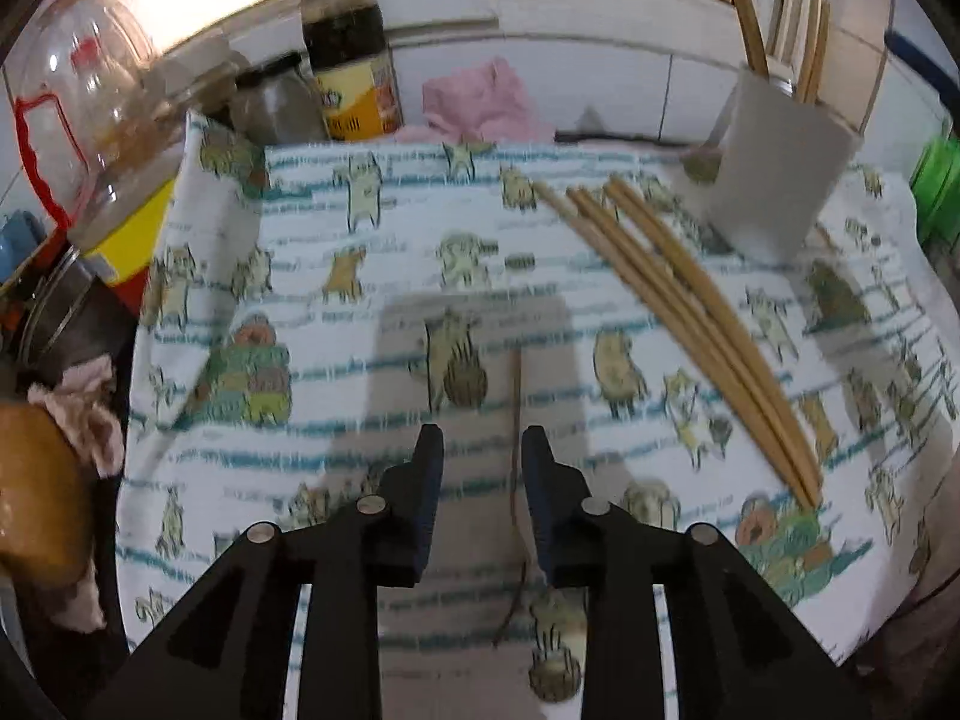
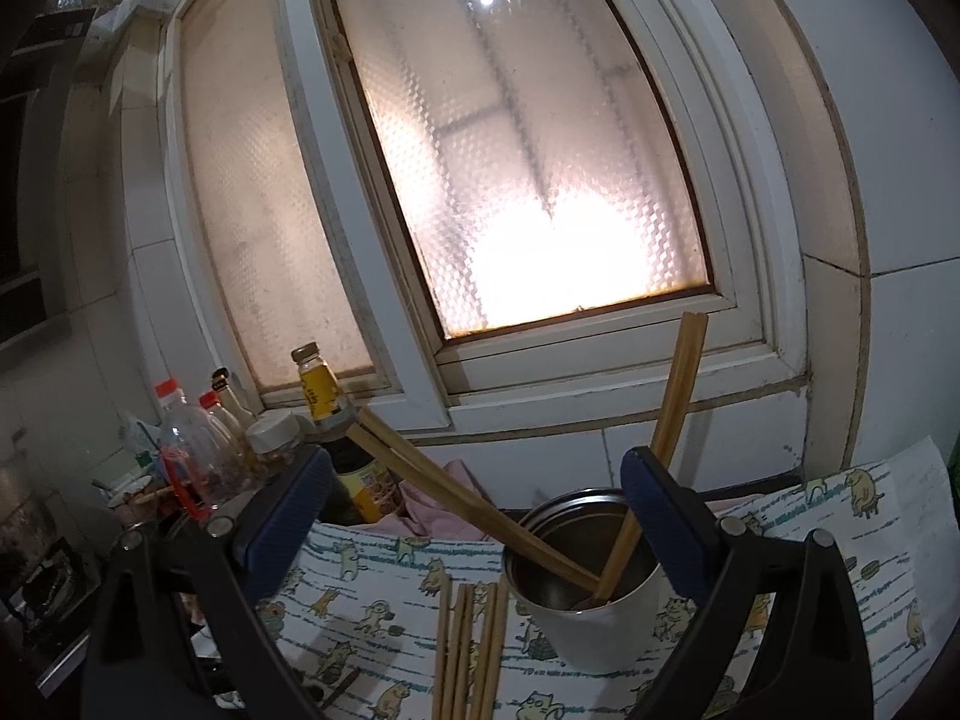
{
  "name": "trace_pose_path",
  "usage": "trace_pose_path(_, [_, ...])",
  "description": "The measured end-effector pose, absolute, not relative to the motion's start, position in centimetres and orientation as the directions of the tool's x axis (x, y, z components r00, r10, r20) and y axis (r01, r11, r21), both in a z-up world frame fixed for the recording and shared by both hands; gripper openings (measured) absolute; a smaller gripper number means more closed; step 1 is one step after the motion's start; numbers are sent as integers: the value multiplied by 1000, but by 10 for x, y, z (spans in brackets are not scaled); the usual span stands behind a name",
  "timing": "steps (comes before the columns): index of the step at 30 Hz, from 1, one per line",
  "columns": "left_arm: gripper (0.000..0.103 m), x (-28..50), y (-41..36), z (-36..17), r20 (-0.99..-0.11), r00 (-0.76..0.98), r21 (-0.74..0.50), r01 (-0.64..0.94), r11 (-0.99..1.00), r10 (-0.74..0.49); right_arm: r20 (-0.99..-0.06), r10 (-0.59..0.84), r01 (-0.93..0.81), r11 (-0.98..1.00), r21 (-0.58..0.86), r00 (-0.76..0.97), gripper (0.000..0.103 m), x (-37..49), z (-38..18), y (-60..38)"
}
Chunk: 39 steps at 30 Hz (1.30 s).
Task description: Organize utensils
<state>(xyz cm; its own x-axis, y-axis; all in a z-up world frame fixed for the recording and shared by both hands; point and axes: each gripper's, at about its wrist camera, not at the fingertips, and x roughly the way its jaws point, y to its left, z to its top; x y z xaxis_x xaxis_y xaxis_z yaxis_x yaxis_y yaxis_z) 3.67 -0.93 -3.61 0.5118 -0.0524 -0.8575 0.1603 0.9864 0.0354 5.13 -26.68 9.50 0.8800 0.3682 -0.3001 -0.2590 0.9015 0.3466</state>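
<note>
Several wooden chopsticks (image 1: pixel 690 324) lie in a bundle on the cat-print cloth (image 1: pixel 372 276), right of centre; they also show in the right wrist view (image 2: pixel 468 648). A white utensil cup (image 1: pixel 774 180) stands behind them with chopsticks leaning in it (image 2: pixel 462 498). My left gripper (image 1: pixel 483 450) is open and empty, low over the cloth, left of the bundle. My right gripper (image 2: pixel 480 480) is open wide and empty, raised above the cup (image 2: pixel 594 630) and the bundle.
A dark sauce bottle (image 1: pixel 348 42), a jar (image 1: pixel 276 102) and clear plastic bottles (image 1: pixel 90 96) crowd the back left. A pink rag (image 1: pixel 480 102) lies by the tiled wall. A frosted window (image 2: pixel 528 168) stands behind the counter. Something green (image 1: pixel 936 192) is at the right edge.
</note>
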Motion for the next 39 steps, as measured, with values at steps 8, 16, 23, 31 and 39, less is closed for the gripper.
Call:
trace_pose_path(8, [4,48,-19,-48,-873,486,41,160,986,-42,-300,362,-272,914,302,883,97,49,94,-257])
trace_pose_path(16, [1,56,-26,-15,-838,531,-22,189,982,-122,-314,444,-351,883,313,839,63,50,95,-253])
trace_pose_path(23, [1,49,-23,35,-739,663,-14,166,986,-122,-392,595,-486,802,347,702,31,66,78,-232])
trace_pose_path(31, [1,64,-19,3,-790,610,13,128,992,-69,-568,546,-544,816,195,616,25,71,48,-181])
trace_pose_path(39, [1,76,4,-34,-837,546,-14,45,999,-36,-720,404,-470,874,122,564,12,97,-9,-147])
